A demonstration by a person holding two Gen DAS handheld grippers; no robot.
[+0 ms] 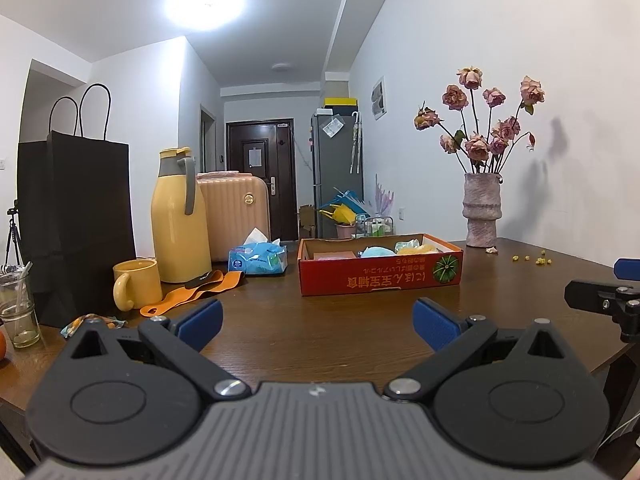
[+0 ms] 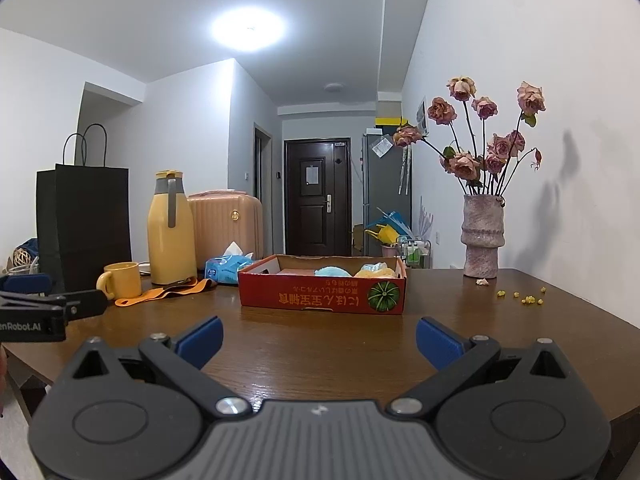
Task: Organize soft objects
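- Both tools released: your left gripper [image 1: 318, 322] and right gripper [image 2: 319, 340] stand with jaws spread wide, nothing between the blue pads, each held above the wooden table [image 2: 328, 356] short of the red cardboard box [image 2: 320, 300].
- Soft objects [image 1: 376, 251] already lie inside the box: a light blue one, a yellow one, something pink and flat. What each one is cannot be told; the box wall hides most of them.
- Judgement: task looks nearly done. The likely leftovers sit left of the box: the blue tissue pack [image 1: 258, 261] just beside it, the orange strap [image 1: 192, 290] further left by the yellow mug [image 1: 134, 284].
- Only the left view shows a glass cup [image 1: 18, 312] far left of the box; the right view shows the box interior slightly better.
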